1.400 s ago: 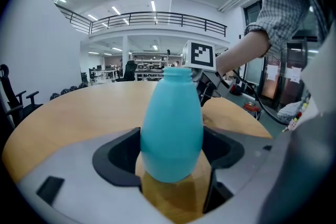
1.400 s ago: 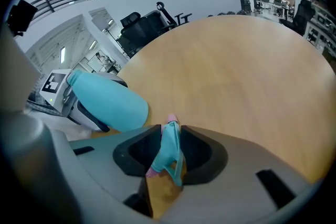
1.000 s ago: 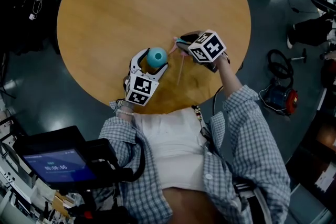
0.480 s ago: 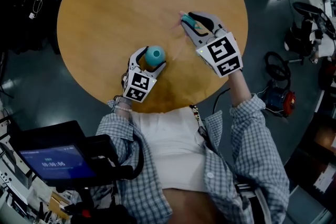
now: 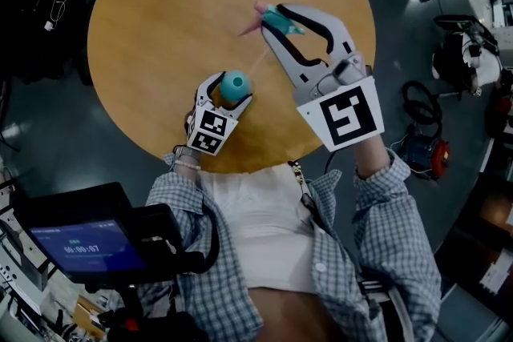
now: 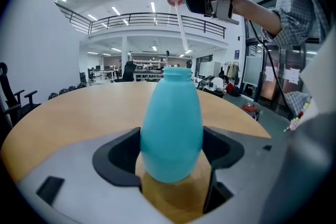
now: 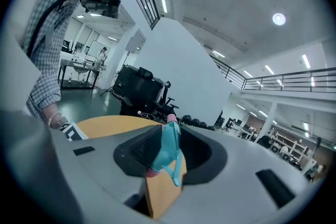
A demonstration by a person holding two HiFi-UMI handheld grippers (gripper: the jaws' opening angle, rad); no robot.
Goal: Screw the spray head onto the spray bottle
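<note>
Spray head [image 7: 169, 149], tube [image 6: 180, 26] slanting down, pinched in right gripper [image 5: 280, 16] jaws; left gripper [image 5: 227, 92] clamps upright bottle [image 6: 172, 128]

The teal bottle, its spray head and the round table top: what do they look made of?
The teal bottle: likely plastic, smooth with a soft satin sheen. The teal spray head with pink nozzle: moulded plastic by its look; its thin pale tube seems translucent. The round table top: wood or wood-look laminate, tan with a slight sheen; I can't tell which.
</note>
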